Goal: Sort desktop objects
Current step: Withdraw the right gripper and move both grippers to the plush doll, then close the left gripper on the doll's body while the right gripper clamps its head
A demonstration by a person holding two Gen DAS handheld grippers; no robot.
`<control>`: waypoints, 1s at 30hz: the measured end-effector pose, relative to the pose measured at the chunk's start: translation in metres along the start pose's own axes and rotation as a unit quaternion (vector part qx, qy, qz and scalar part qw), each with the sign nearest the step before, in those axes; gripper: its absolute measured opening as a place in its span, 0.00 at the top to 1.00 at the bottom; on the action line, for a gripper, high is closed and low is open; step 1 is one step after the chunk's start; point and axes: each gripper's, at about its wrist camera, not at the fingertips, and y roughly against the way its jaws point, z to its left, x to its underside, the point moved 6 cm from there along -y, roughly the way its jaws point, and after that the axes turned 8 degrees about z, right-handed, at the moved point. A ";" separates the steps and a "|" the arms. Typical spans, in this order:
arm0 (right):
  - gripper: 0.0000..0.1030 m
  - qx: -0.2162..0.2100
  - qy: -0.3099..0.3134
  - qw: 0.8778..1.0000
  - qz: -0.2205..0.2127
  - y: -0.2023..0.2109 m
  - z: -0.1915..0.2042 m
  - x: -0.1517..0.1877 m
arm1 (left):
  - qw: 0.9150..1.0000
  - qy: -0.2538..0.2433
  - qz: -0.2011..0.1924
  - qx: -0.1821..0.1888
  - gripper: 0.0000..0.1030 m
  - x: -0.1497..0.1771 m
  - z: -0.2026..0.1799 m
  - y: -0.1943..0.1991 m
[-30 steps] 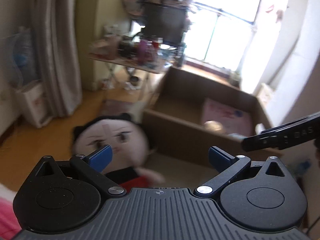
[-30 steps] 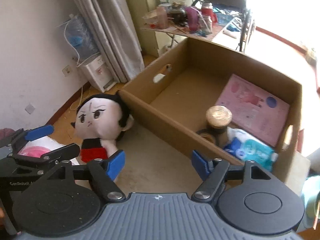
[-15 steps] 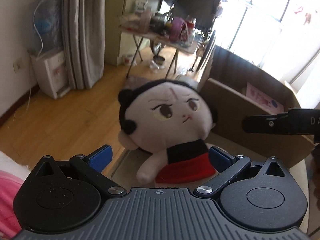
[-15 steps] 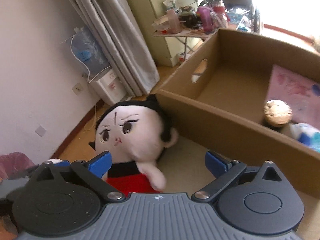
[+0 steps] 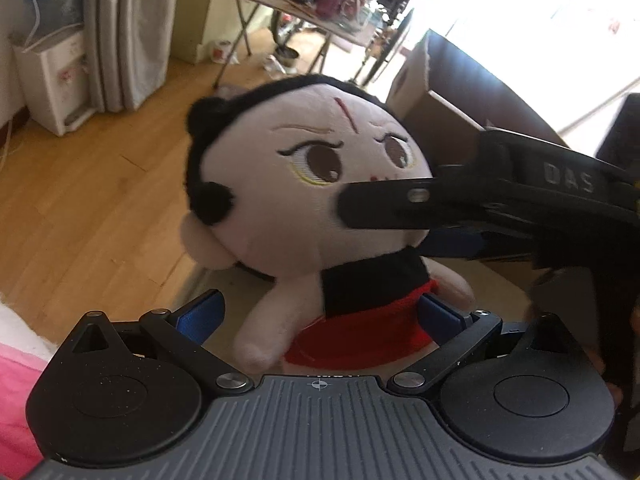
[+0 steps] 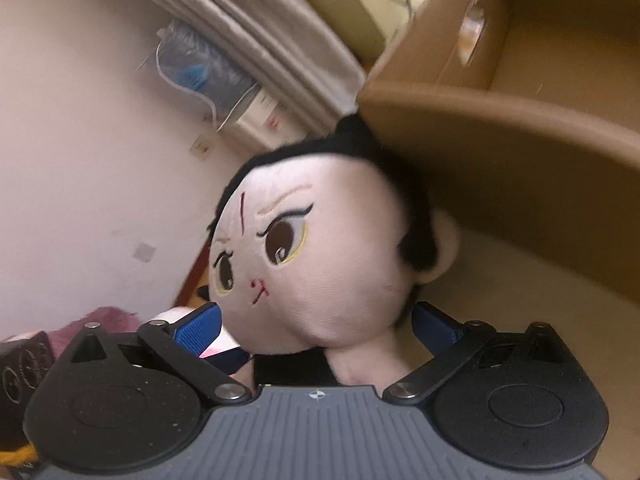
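Both grippers have closed in on the doll (image 5: pixel 304 184), which now fills both views. Right gripper (image 6: pixel 316 322) jaws just opened wide, straddling its head, not pressing. Left gripper (image 5: pixel 320 314) released, flanking its body. Doll sits just beside box (image 6: pixel 520 152).

My plush doll (image 5: pixel 304 184): soft matt cloth, stitched face, fuzzy black hair | my left gripper (image 5: pixel 320 316): matt black plastic, ribbed blue pads, shiny metal pivots (same on my right gripper (image 6: pixel 316 326)) | box (image 6: pixel 520 140): plain matt cardboard | floor (image 5: pixel 80 200): smooth, slightly glossy wood | curtain (image 5: pixel 128 32): grey cloth
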 end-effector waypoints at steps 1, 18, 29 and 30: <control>0.00 -0.013 -0.008 1.000 0.011 -0.003 0.000 0.001 | 1.000 -0.003 0.003 0.006 0.00 0.001 -0.002 0.000; 0.00 -0.041 -0.020 0.997 0.060 0.023 0.003 0.040 | 0.998 -0.040 0.052 0.020 0.00 0.034 -0.033 0.016; 0.00 -0.011 -0.062 0.998 0.029 0.066 -0.030 0.084 | 0.990 -0.110 0.073 0.040 0.00 0.062 -0.091 0.014; 0.00 -0.009 -0.069 0.997 0.024 0.071 -0.035 0.087 | 0.989 -0.118 0.074 0.042 0.00 0.064 -0.097 0.013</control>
